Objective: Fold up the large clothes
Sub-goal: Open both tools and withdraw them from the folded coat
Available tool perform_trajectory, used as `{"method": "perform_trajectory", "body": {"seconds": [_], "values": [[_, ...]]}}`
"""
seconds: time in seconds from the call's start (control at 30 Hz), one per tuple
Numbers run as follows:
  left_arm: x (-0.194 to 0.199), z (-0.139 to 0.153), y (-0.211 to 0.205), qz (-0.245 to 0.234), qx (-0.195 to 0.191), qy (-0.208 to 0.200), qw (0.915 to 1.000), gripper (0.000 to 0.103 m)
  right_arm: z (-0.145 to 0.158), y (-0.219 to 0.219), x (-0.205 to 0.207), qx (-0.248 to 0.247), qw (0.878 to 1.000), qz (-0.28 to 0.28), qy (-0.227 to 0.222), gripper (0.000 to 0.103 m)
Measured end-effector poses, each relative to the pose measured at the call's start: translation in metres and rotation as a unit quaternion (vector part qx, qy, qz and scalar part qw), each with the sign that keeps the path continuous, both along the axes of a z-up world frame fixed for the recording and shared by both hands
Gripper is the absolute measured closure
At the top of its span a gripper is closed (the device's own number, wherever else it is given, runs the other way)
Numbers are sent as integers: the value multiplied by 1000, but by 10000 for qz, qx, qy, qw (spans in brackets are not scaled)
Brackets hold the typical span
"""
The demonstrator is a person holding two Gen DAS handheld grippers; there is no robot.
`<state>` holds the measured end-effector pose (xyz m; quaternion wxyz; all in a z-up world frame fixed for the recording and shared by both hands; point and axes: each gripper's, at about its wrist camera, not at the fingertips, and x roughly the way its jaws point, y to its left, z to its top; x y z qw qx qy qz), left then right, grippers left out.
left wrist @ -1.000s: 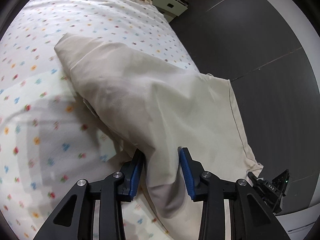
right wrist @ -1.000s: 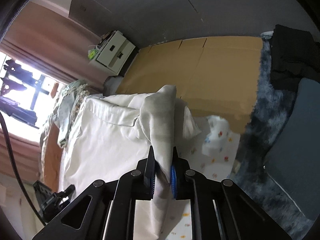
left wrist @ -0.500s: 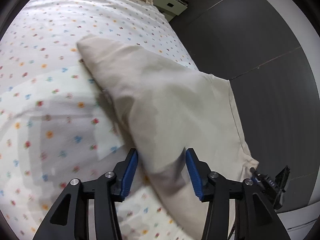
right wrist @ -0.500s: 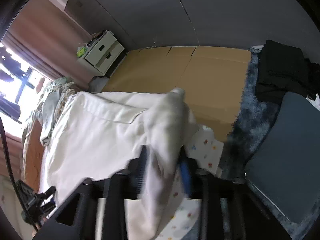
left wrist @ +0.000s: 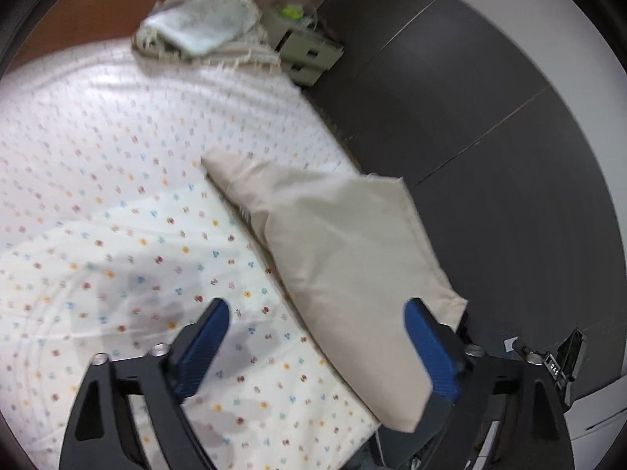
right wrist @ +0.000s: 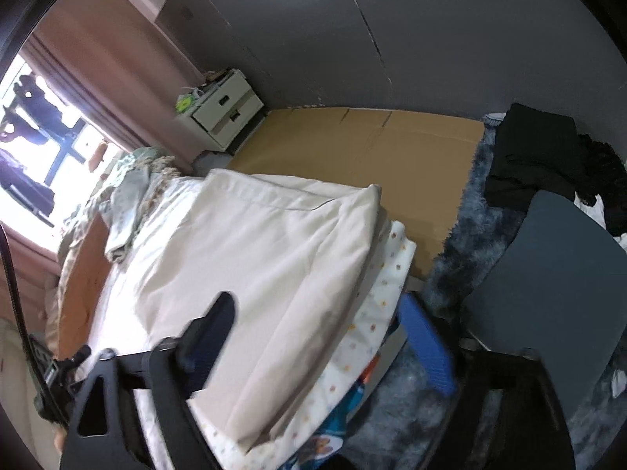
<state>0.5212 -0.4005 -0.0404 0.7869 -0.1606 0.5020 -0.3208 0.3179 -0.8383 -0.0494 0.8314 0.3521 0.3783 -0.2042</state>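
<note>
On the left of the left wrist view, the bed (left wrist: pixel 98 180) shows its white sheet dotted with small flowers, and a crumpled pale blanket (left wrist: pixel 203 27) lies at its far end. The left gripper (left wrist: pixel 317 337) has just been opening and now stands wide, its blue pads clear of any cloth. The cream garment (left wrist: pixel 345 258) lies folded along the bed's right edge, its near end between the spread jaws but not pinched. Beyond it is dark floor (left wrist: pixel 490 125) and a white nightstand (left wrist: pixel 305 47). In the right wrist view, a bright window (right wrist: pixel 35 133) and pink curtains sit far left, then the garment (right wrist: pixel 254 258) spread flat over the bed. The right gripper (right wrist: pixel 321 337) has likewise just been opening; its jaws gape with nothing gripped. Rightward come brown cardboard (right wrist: pixel 372 156), a shaggy blue rug (right wrist: pixel 462 243) and dark clothes (right wrist: pixel 540 156).
</note>
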Motion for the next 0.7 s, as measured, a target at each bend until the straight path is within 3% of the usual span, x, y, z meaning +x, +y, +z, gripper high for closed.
{"method": "perform_trajectory", "body": {"seconds": [0.1,0.3,0.7], "values": [[-22,35,17,31,16,-430,9991,0,22,17,-17,-121,9998,27,-149,1],[-69,87,52,54,114,-893,9959,0,62,54,-48,-293,9979,178,-541,0],[-182,163,148,378,123,-1781,9832,0,127,140,-114,-593,9900,704,-1072,0]]}}
